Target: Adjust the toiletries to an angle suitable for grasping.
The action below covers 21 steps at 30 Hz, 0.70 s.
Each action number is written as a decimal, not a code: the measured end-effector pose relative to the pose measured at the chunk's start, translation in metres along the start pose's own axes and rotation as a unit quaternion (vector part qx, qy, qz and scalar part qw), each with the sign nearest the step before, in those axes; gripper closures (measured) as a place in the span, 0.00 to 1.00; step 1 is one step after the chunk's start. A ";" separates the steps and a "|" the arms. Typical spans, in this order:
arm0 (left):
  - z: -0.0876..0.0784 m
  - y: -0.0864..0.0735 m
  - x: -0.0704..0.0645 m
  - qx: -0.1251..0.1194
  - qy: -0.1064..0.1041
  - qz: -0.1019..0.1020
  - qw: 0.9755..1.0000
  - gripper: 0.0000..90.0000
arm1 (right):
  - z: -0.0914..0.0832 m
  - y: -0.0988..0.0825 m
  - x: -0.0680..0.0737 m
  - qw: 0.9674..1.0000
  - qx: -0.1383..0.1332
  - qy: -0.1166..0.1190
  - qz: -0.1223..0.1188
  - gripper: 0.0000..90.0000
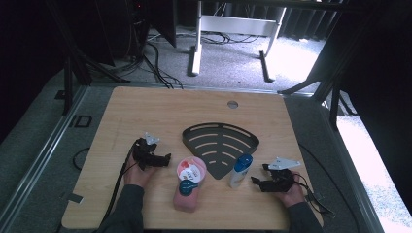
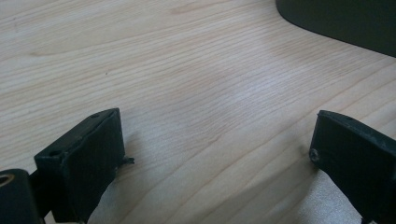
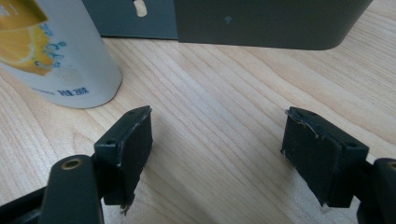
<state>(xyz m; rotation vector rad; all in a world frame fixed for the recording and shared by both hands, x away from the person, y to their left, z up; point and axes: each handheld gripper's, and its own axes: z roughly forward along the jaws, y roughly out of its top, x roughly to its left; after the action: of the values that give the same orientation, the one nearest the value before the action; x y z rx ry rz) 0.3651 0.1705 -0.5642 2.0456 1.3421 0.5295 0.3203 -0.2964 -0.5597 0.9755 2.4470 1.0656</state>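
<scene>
Tabletop of pale wood grain spans the middle of the high view, ringed by grey carpet and dark stands along the top of the frame. A dark fan-shaped tray with curved slots lies flat at the centre of the frame, its narrow point toward the bottom edge. Just left of that point, in the lower middle, a pink pouch lies on its back, with a round red-and-white label near its upper end and a teal cap below it. A white bottle with a blue cap sits to the right of the pouch, touching or just overlapping the tray's lower right edge; the right gripper view shows its yellow citrus print in the upper left of the frame, with the tray's dark wall across the top.

The left gripper rests in a hand at the left of centre, near the pouch but apart from it, its jaws spread wide over bare wood in the left gripper view, with a corner of the tray in the upper right. The right gripper sits in a hand at the lower right, just beside the bottle, its jaws likewise spread with nothing between them. Grey sleeves enter from the bottom edge.
</scene>
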 end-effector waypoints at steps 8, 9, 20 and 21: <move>-0.003 0.000 0.001 0.013 0.007 -0.006 1.000 0.05 | 0.000 0.000 0.000 1.000 0.000 0.000 0.001 0.27; -0.003 0.001 0.001 0.014 0.006 -0.006 1.000 0.05 | 0.000 0.000 0.000 1.000 0.001 0.000 0.001 0.27; -0.002 -0.001 0.002 0.003 -0.003 0.003 1.000 0.06 | 0.000 0.000 0.001 1.000 0.000 -0.003 0.003 0.27; -0.002 -0.001 0.002 0.003 -0.003 0.003 1.000 0.07 | -0.001 0.000 0.002 1.000 0.000 -0.005 0.005 0.28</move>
<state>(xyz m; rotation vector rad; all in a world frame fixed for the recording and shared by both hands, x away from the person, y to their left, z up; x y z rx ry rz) 0.3637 0.1732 -0.5631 2.0546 1.3354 0.5236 0.3185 -0.2957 -0.5596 0.9923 2.4366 1.0632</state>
